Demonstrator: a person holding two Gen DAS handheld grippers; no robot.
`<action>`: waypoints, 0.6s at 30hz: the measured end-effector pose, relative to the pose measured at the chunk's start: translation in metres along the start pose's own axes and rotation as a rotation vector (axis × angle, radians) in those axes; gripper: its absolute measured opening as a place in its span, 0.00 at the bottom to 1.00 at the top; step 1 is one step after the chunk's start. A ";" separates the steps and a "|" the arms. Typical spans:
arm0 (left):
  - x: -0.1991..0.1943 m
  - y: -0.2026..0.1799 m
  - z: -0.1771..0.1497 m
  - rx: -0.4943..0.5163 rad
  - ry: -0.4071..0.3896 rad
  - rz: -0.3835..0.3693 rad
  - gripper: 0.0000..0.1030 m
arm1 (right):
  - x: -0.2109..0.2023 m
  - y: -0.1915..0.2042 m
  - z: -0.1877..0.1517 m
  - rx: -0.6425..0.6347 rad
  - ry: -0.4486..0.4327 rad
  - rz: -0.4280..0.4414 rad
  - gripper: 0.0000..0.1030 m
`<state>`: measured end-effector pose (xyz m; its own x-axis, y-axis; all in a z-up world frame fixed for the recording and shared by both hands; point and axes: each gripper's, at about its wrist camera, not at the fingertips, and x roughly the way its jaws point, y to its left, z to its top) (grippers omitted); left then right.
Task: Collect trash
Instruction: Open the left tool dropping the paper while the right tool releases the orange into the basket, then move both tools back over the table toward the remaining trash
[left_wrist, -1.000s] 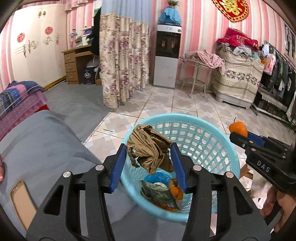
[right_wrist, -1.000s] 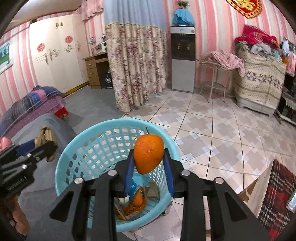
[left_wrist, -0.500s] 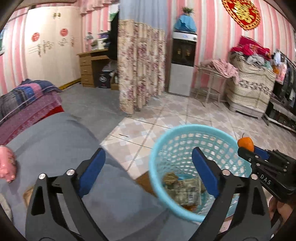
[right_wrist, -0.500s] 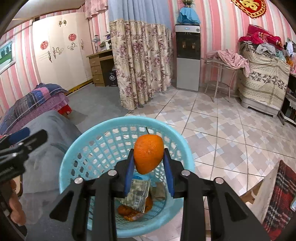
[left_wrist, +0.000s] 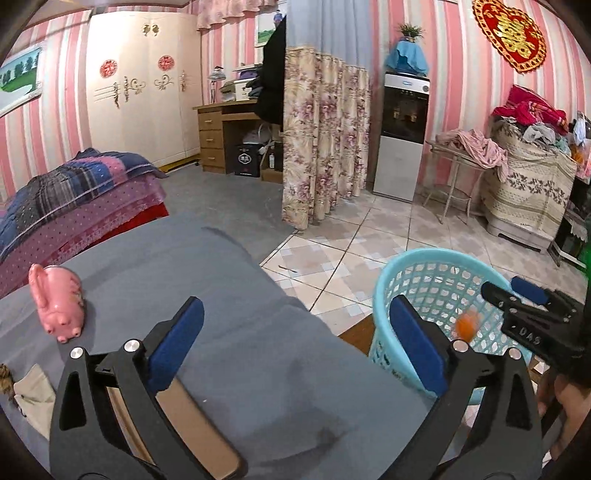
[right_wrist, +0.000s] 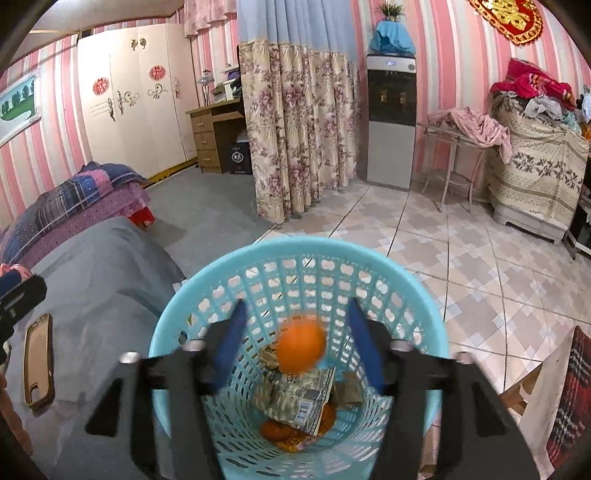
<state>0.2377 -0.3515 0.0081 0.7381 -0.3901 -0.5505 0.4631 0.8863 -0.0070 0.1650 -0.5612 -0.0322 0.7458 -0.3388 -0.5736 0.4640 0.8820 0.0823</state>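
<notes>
Right wrist view: my right gripper (right_wrist: 295, 345) is spreading above the basket (right_wrist: 421, 295), so the orange (right_wrist: 300, 345) is dropping in; my left gripper (left_wrist: 295, 347) is gaping, empty.

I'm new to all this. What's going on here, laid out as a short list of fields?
setting: bedroom, grey bedcover beside a tiled floor
bin: light blue basket on the floor at the bed's edge
right gripper: jaws just opened, pads clear of the orange, which is blurred, dropping into the basket
left gripper: open wide, empty, over the bed
already in basket: printed wrapper, orange scraps under it
on the bed: pink rabbit figure, phone
</notes>
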 end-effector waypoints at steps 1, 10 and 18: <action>-0.001 0.003 -0.001 -0.004 0.001 0.002 0.94 | 0.001 0.000 0.001 0.001 -0.003 0.001 0.67; -0.023 0.029 -0.009 -0.055 -0.011 0.032 0.94 | -0.013 0.008 0.006 -0.020 -0.053 -0.005 0.90; -0.052 0.067 -0.024 -0.092 -0.024 0.107 0.94 | -0.023 0.025 0.006 -0.073 -0.072 0.003 0.93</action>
<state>0.2187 -0.2659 0.0164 0.7929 -0.2974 -0.5319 0.3354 0.9417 -0.0266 0.1626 -0.5329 -0.0125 0.7805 -0.3569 -0.5133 0.4280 0.9035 0.0226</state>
